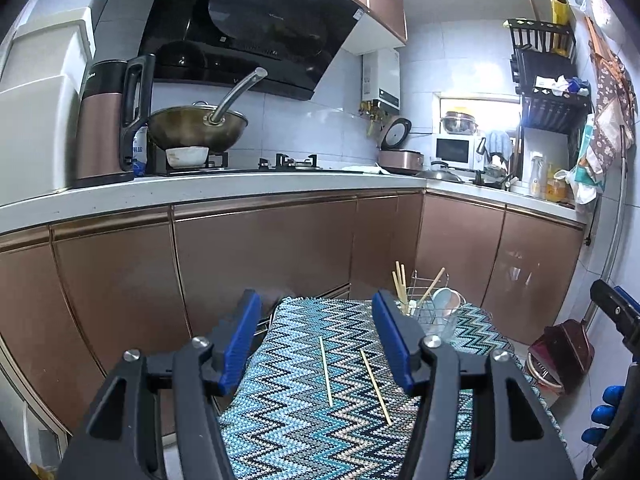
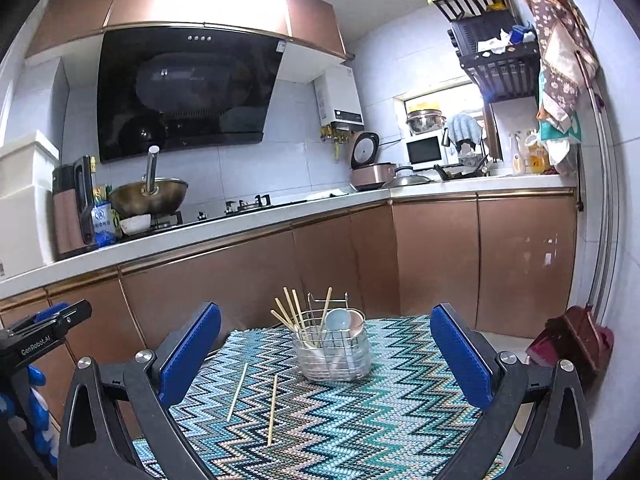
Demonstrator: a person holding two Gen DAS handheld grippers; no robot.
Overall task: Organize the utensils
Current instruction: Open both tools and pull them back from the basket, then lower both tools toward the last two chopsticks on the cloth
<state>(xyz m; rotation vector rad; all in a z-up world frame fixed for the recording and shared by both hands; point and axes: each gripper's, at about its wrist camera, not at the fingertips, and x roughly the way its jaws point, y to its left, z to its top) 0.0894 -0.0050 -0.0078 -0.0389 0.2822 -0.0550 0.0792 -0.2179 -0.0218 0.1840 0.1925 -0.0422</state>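
Note:
Two loose wooden chopsticks lie on the zigzag-patterned cloth (image 2: pixel 360 412): one (image 2: pixel 237 392) to the left, one (image 2: pixel 273 410) beside it. They also show in the left wrist view (image 1: pixel 325 371) (image 1: pixel 375 387). A wire utensil holder (image 2: pixel 334 354) stands at the far side of the cloth, with several chopsticks and spoons upright in it; it also shows in the left wrist view (image 1: pixel 434 312). My left gripper (image 1: pixel 316 312) is open and empty above the cloth's left part. My right gripper (image 2: pixel 326 322) is open and empty, with the holder between its fingers in view.
Brown kitchen cabinets (image 2: pixel 240 276) and a white countertop (image 2: pixel 200 236) run behind the cloth. A wok (image 2: pixel 150 196) and kettle (image 2: pixel 72 208) stand on the counter. A dark red dustpan (image 2: pixel 576 344) sits on the floor at right.

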